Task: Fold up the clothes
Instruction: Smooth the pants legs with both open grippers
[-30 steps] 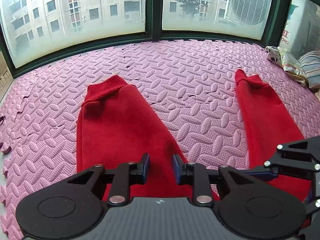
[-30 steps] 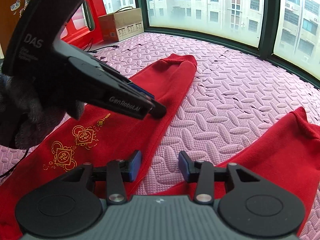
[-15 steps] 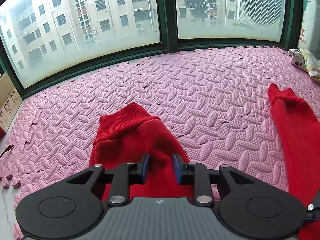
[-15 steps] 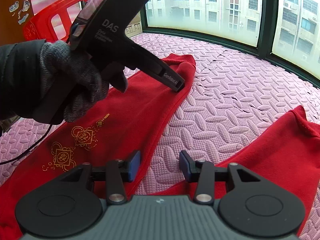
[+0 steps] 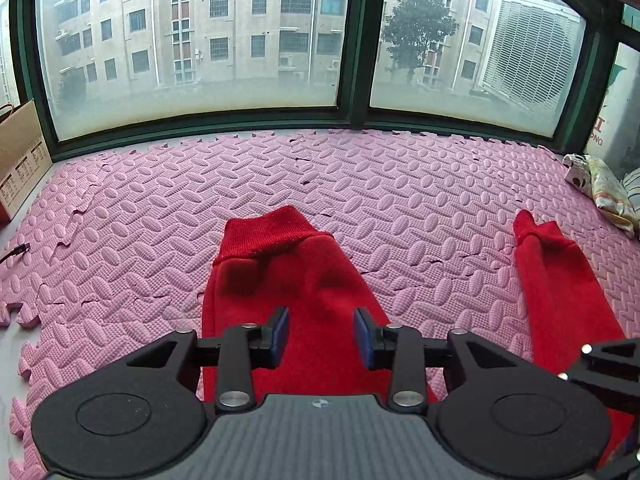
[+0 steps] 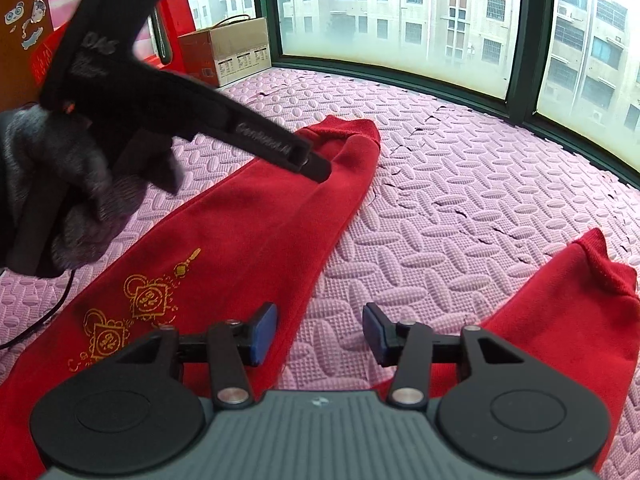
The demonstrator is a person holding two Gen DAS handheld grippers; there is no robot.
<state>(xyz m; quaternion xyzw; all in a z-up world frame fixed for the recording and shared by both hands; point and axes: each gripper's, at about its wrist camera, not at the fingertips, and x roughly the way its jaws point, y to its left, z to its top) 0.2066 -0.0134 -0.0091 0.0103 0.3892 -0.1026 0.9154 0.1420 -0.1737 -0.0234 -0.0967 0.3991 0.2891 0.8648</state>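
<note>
Red knit fleece fills the left wrist view: the red trousers [image 5: 292, 280] lie flat on the pink foam mat [image 5: 400, 200], one leg ending in a ribbed cuff [image 5: 264, 232] straight ahead, the other leg off to the right. The left gripper [image 5: 321, 338] hangs above the near leg with its blue pads apart; its jaws have just been opening, and only cloth lying below shows through the gap, none of it pinched. The mat is embossed with oval studs and its tiles interlock in jigsaw seams. A patterned bundle of cloth [image 5: 600, 188] at the right edge is cut off.

In the right wrist view, gold embroidery [image 6: 132, 320] marks the left leg. The right gripper [image 6: 320, 334] is released over bare mat between the legs, its jaws also just widened. A grey-gloved hand [image 6: 68, 184], blurred, carries the left gripper above the far cuff. A cardboard box [image 6: 232, 48] stands by the window.
</note>
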